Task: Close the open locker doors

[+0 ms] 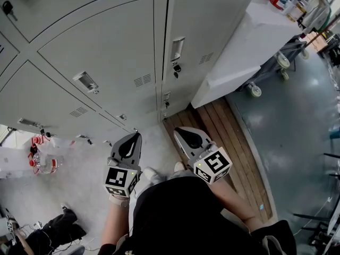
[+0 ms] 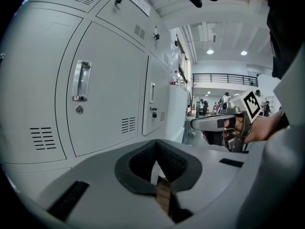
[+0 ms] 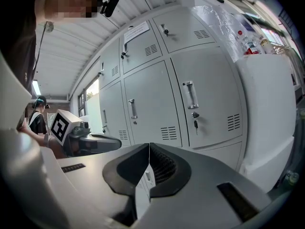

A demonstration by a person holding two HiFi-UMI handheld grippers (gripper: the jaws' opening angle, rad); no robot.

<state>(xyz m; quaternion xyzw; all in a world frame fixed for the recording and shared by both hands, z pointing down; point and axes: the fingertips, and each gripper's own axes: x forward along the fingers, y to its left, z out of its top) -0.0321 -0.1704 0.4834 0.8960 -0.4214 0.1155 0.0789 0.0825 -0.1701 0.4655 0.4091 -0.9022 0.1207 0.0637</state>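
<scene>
Closed tip to tip on the left gripper (image 2: 156, 144), clamping nothing; equally closed and empty on the right gripper (image 3: 148, 147). Held side by side near the locker doors (image 1: 106, 47), touching none, with every door in sight flush shut.

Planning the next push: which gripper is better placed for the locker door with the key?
Right, probably: the right gripper faces the keyed door, already closed; the left gripper faces the neighbouring door.

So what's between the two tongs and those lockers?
Only floor, in the head view: pale floor before the left tongs, wooden planks before the right tongs, up to the lockers.
</scene>
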